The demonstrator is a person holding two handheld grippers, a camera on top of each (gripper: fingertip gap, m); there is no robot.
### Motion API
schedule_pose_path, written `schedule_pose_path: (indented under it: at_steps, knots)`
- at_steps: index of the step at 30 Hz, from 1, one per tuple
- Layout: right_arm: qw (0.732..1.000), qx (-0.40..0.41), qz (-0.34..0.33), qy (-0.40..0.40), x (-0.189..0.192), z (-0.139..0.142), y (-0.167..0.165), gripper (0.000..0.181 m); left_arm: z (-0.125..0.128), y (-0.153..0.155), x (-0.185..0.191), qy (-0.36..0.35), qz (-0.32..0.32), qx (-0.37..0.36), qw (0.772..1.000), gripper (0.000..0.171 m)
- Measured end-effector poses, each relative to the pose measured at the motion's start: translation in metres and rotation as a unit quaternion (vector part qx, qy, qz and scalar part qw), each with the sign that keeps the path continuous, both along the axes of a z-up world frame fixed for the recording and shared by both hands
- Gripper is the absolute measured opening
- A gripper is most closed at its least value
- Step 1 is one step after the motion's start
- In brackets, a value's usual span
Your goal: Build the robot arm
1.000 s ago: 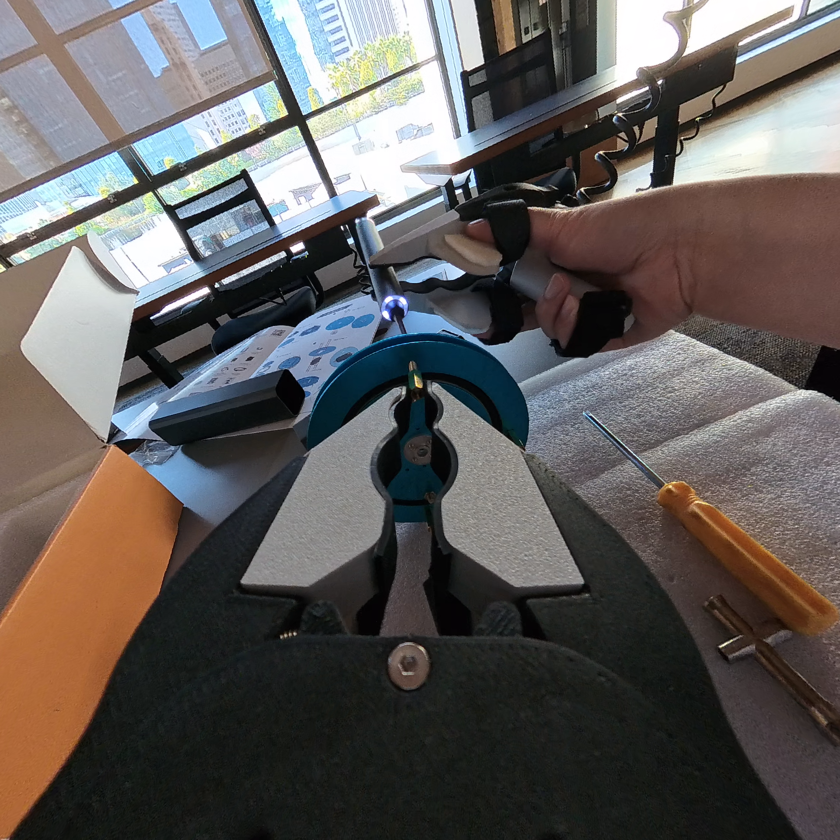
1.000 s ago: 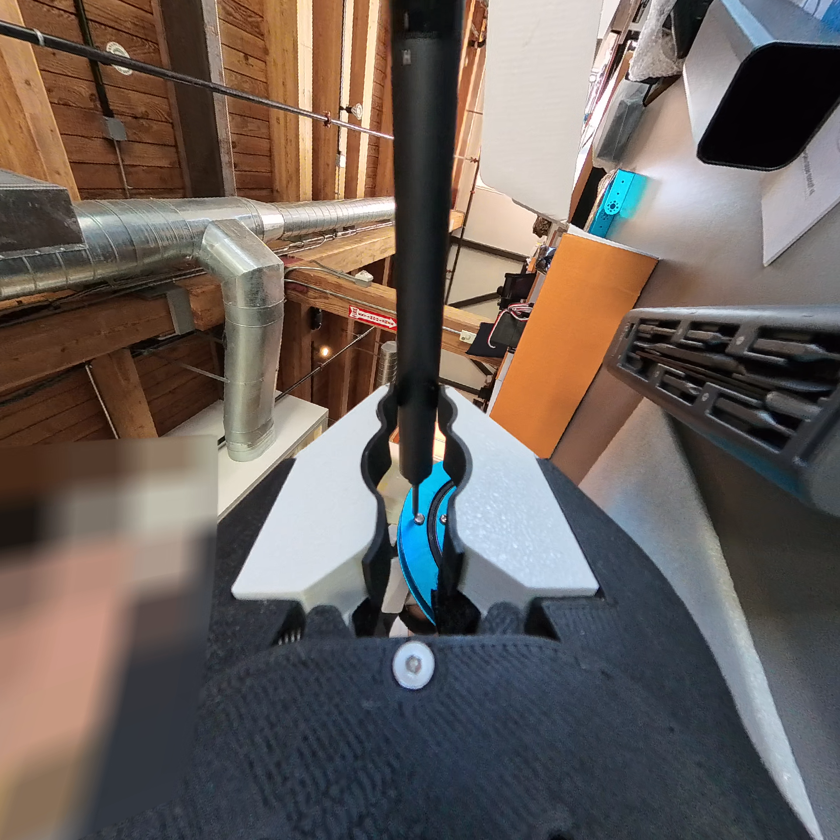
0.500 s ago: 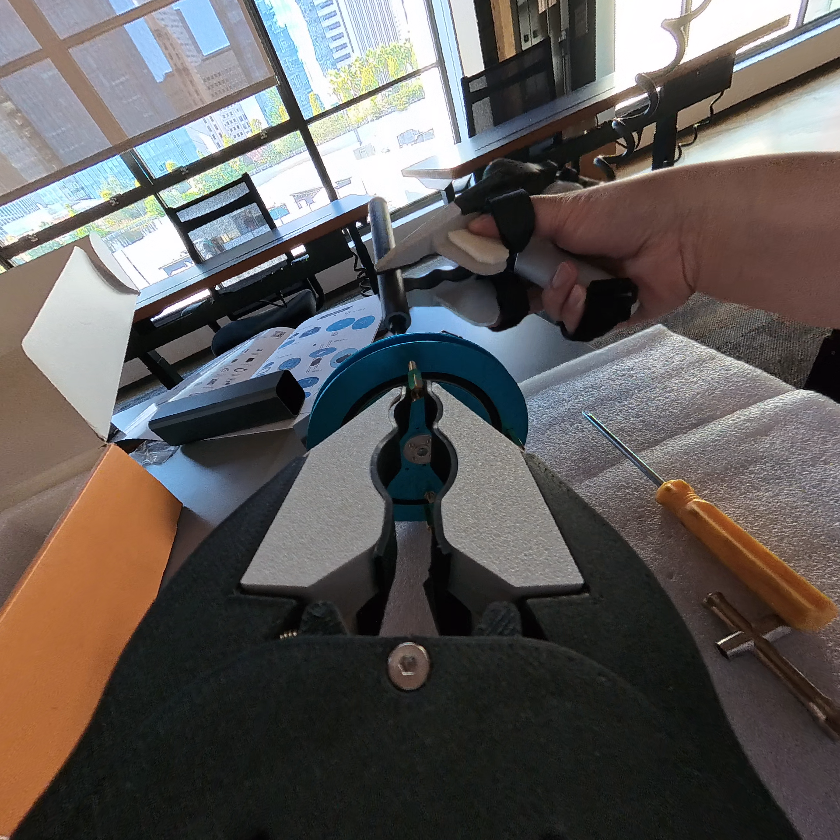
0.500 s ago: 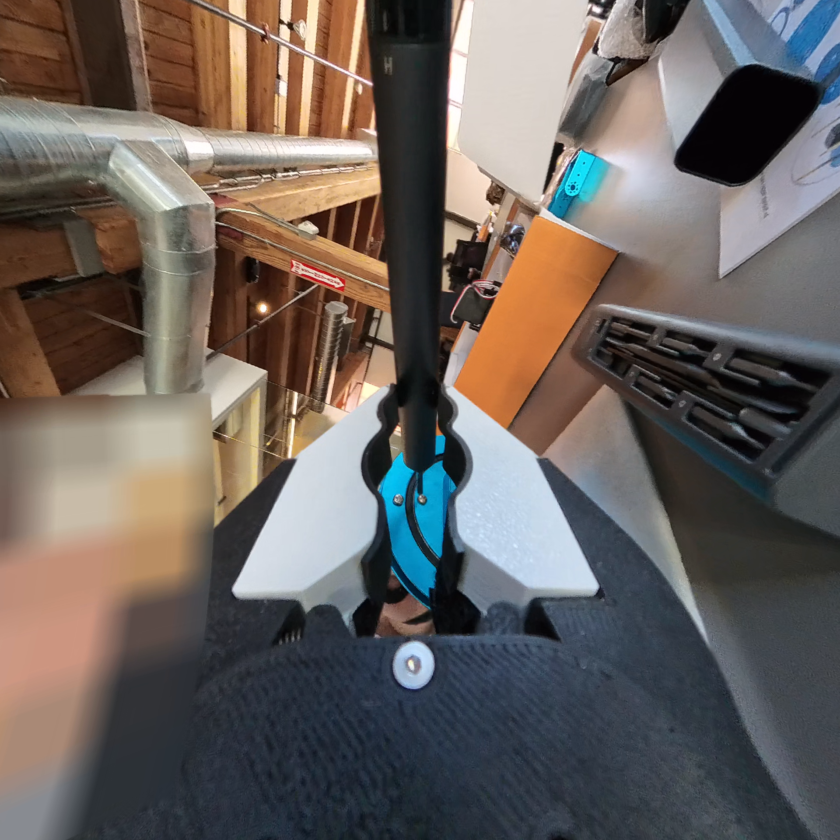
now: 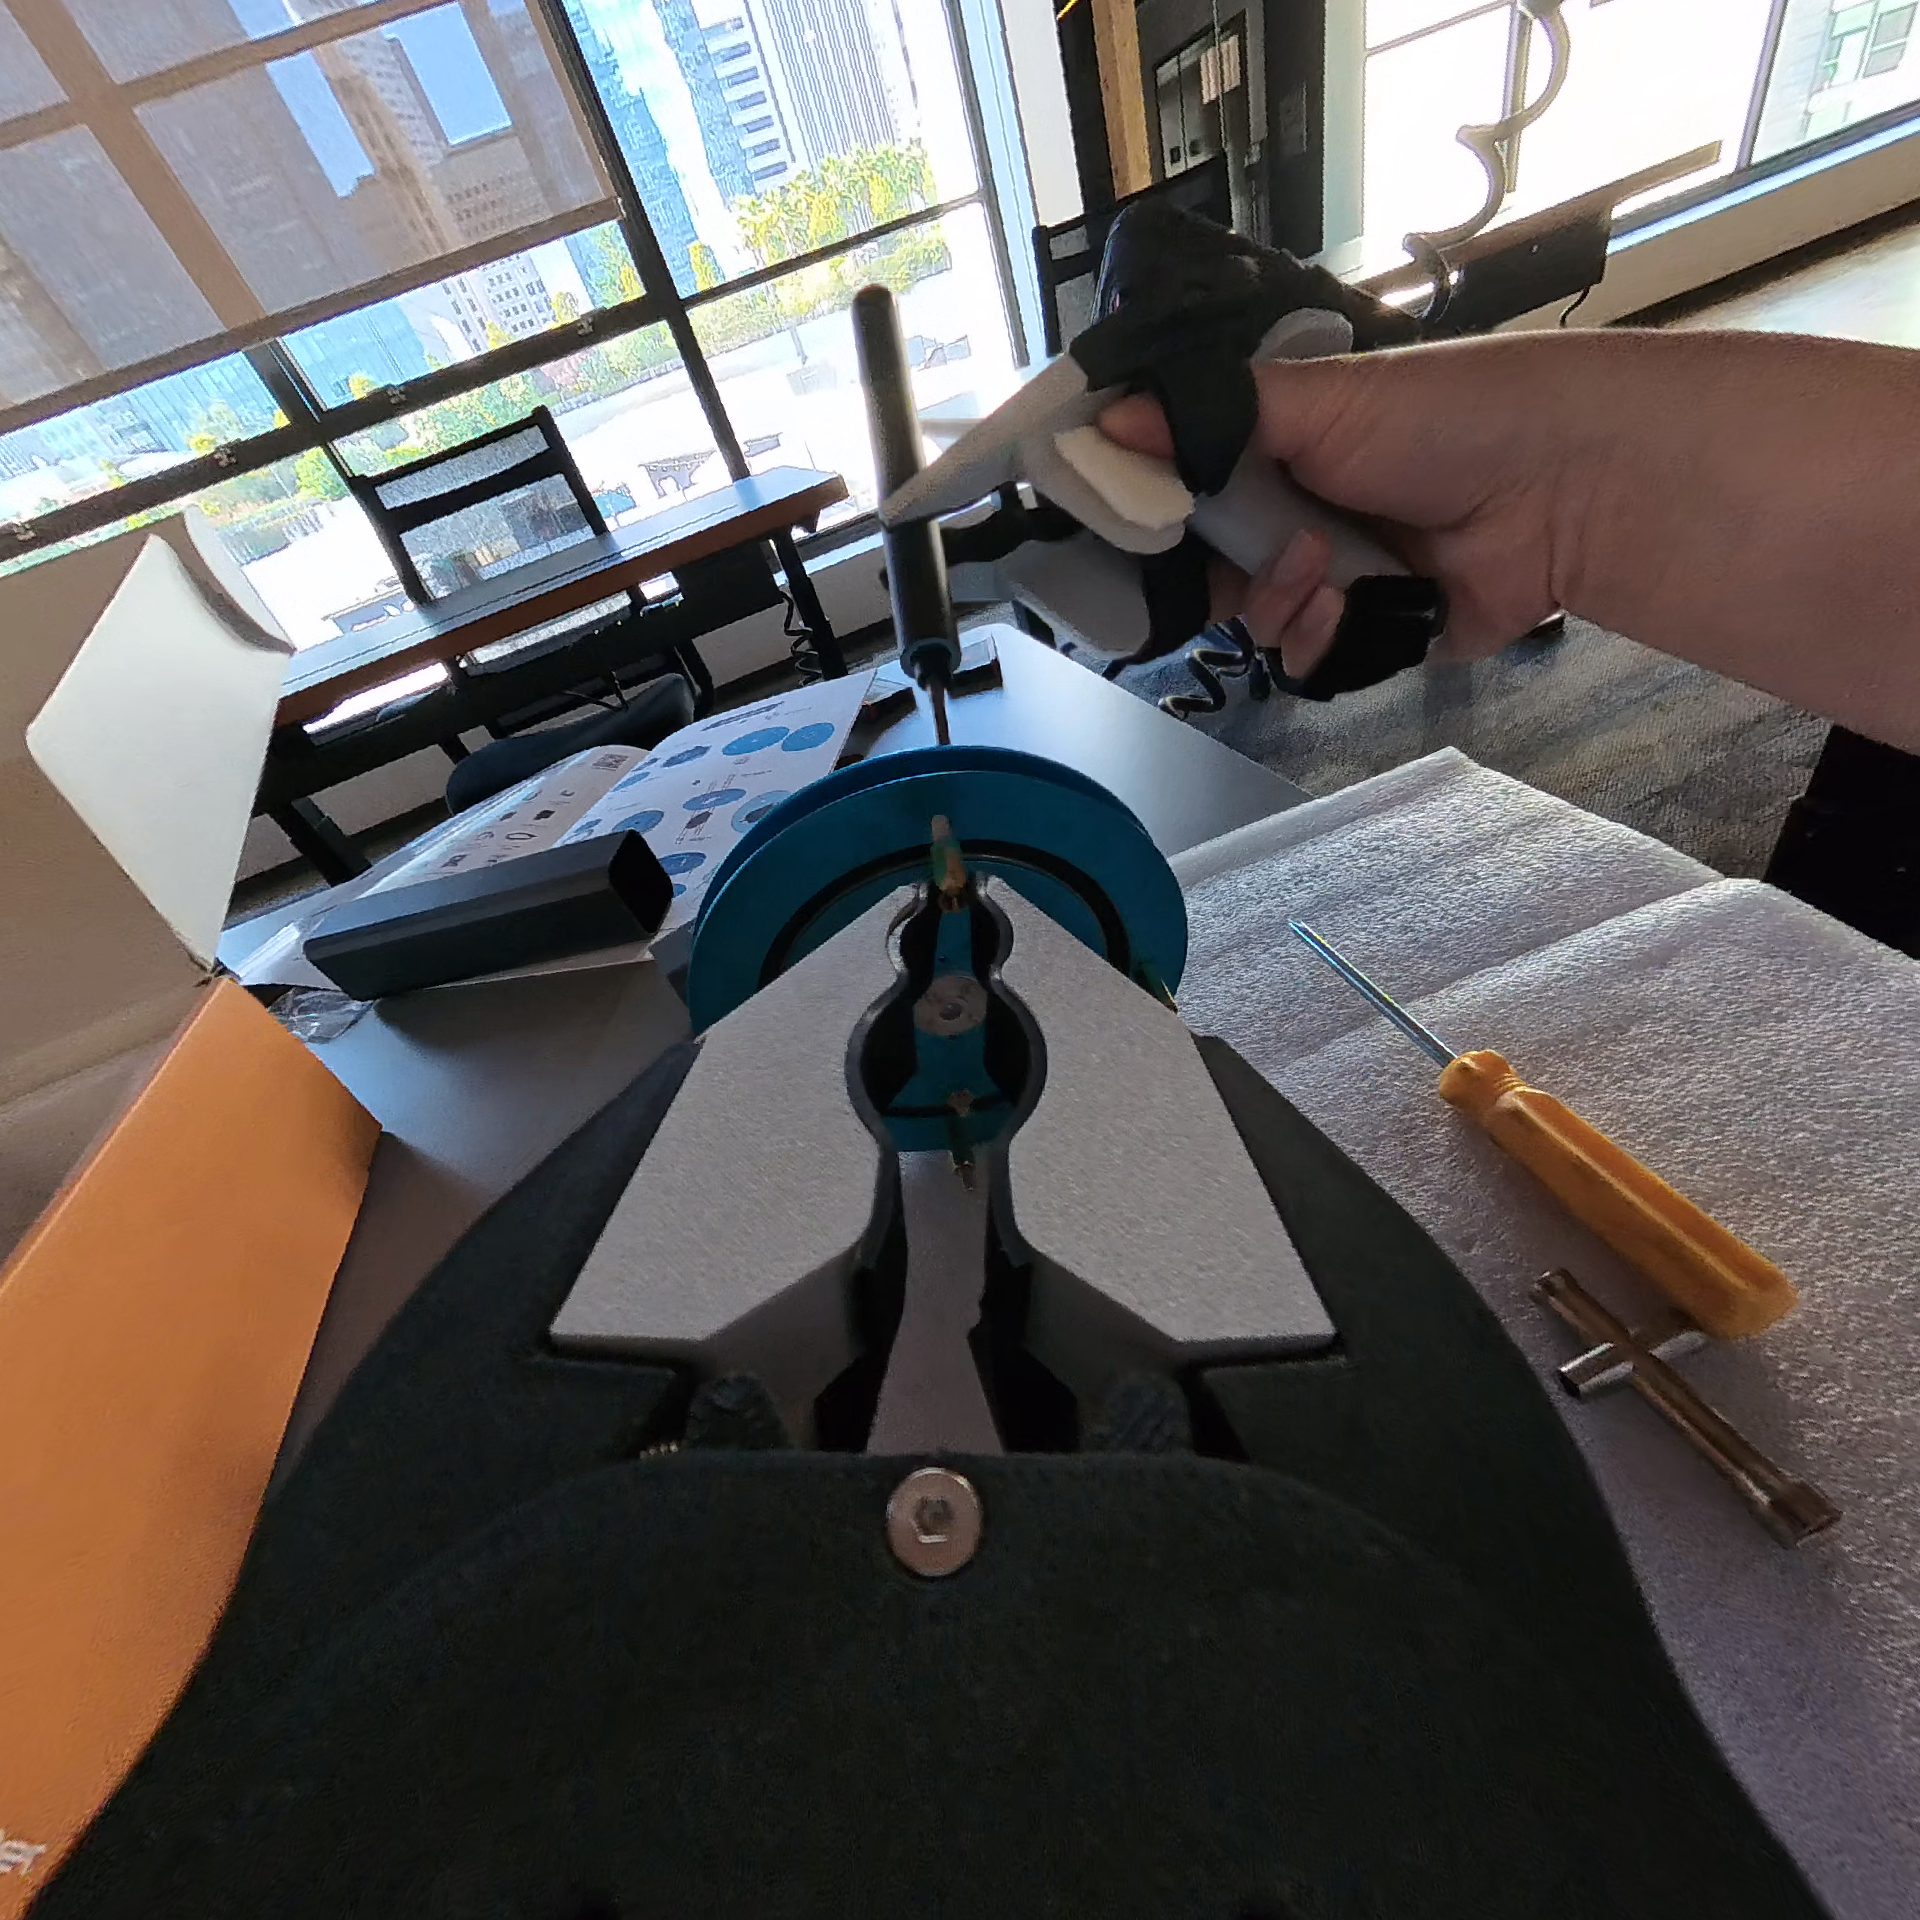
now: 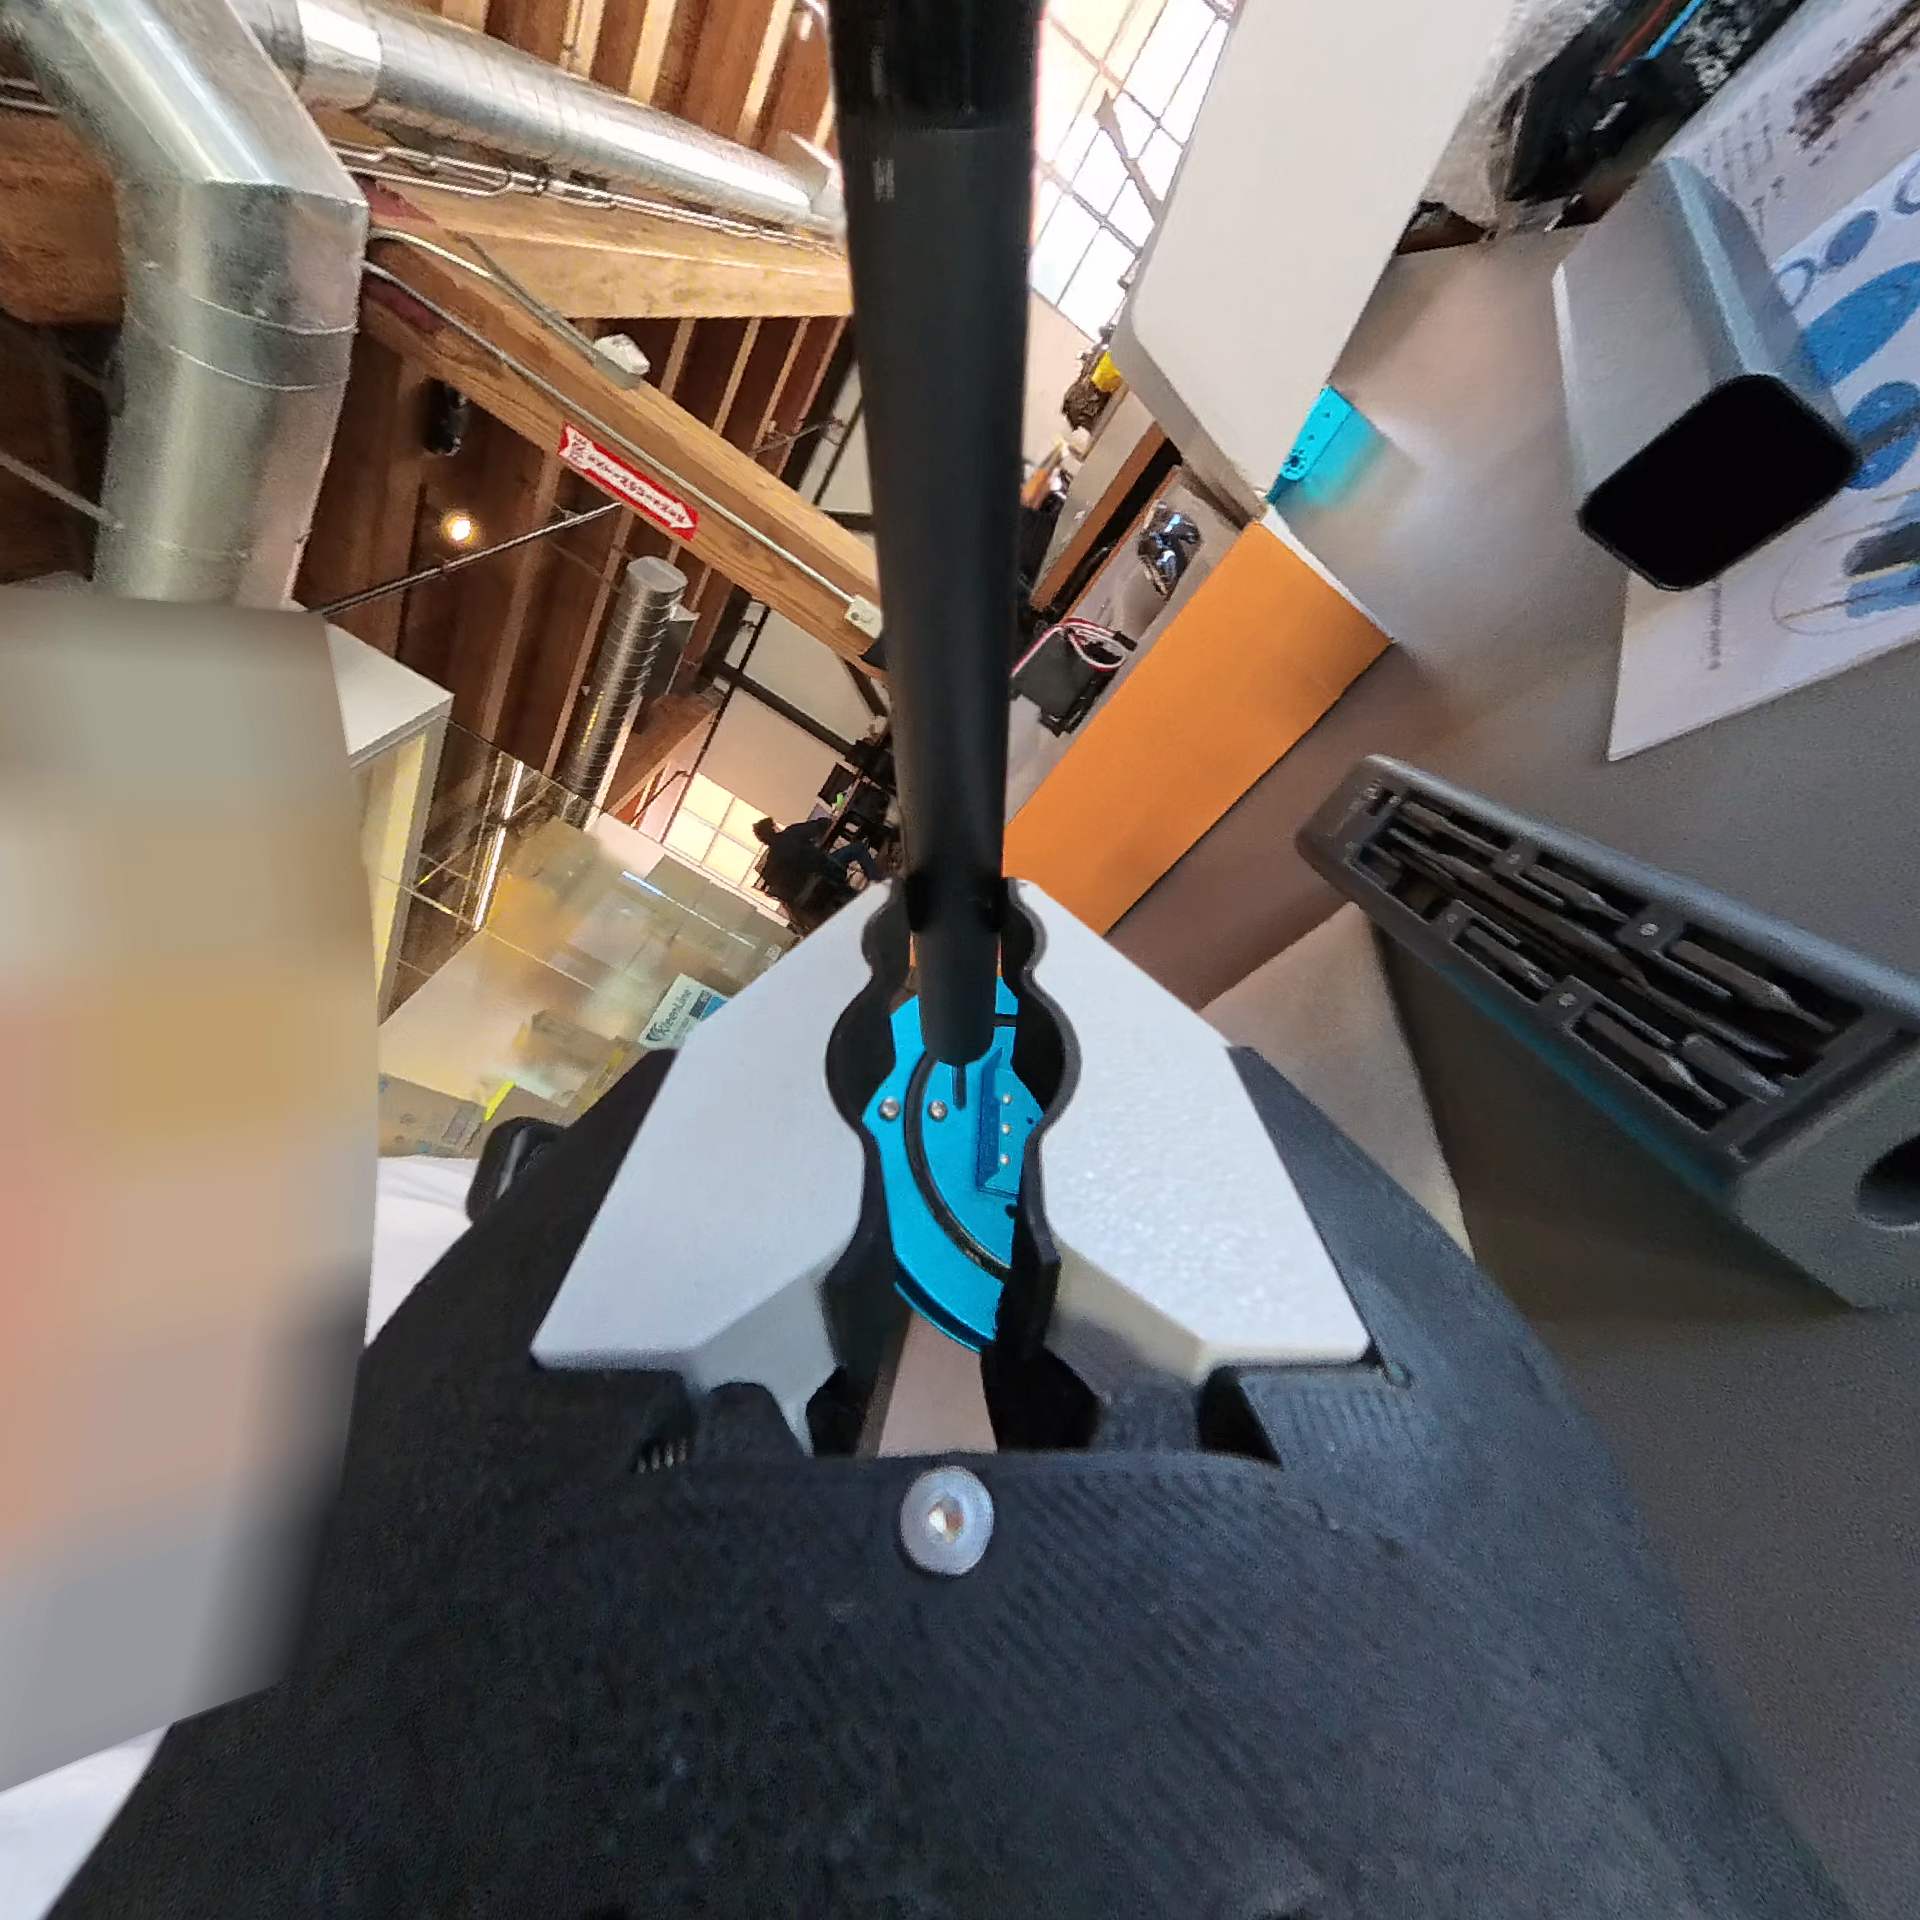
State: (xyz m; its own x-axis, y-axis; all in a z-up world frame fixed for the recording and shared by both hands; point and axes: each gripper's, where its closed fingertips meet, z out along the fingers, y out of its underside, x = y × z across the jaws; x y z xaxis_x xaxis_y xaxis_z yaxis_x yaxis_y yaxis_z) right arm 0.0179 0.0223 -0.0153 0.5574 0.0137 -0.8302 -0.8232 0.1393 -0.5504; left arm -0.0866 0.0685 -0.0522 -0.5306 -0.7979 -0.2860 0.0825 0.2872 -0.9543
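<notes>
The left tool (image 5: 940, 997) is clamped on the blue wheel (image 5: 831, 862), standing it on edge on the bench (image 5: 499, 1060) while the right tool (image 6: 951, 925), closed around the black driver (image 6: 935, 520), sets its tip against the wheel's rim from above.

Matt blue anodised-metal disc (image 5: 935, 831); at 3 o'clock, glossy amber plastic-handled screwdriver (image 5: 1600, 1184) on rough white foam sheet (image 5: 1558, 935).

The right tool (image 5: 914, 499) now holds the dark powered screwdriver (image 5: 902, 488) nearly upright instead of tilted toward the camera, its tip light no longer showing, its bit just above the blue disc (image 5: 935, 821) rim.
</notes>
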Motion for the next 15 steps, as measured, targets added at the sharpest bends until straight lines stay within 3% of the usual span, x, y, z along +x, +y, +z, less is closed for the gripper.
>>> schedule_pose_path:
  at_steps: [7,11,15]
  knots:
    - [0.997,-0.036,0.021,-0.062,-0.007,-0.01,0.005,0.016,0.0,0.004,0.002,-0.001,0.002,-0.021,1.0,0.004]
    - [0.988,-0.061,0.027,-0.136,-0.011,-0.004,0.005,0.016,0.001,0.006,0.003,-0.001,0.003,-0.028,1.0,0.004]
    - [0.964,-0.176,0.038,-0.198,-0.009,-0.018,0.004,0.016,0.001,0.005,0.003,-0.004,0.002,-0.026,1.0,0.003]
